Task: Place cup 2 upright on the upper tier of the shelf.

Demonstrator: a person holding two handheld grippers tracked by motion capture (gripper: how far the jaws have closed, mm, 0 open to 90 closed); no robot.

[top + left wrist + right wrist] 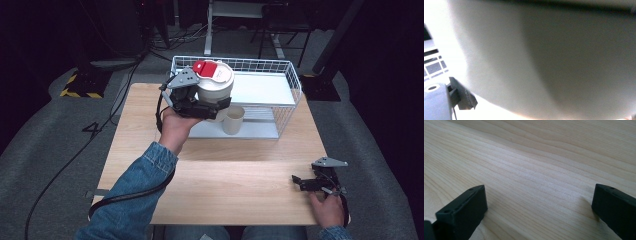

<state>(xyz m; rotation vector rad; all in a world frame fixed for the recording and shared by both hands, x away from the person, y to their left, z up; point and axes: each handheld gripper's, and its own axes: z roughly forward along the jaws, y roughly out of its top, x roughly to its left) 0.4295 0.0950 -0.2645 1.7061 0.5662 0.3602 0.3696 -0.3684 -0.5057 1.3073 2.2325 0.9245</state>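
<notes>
With my left tongs (212, 107) clamped on the white tub (215, 87), I'd carry it level over the wire basket (295, 82) rim, right tongs (312, 184) resting wide apart on the bench (240, 170).

Left tool (220, 106) raised, clamped, right tool (300, 183) gaping

The work surface is a light wooden table (215, 170). A white wire basket (292, 95) rests on its far half. The right gripper (307, 184) rests at the near right edge.
</notes>
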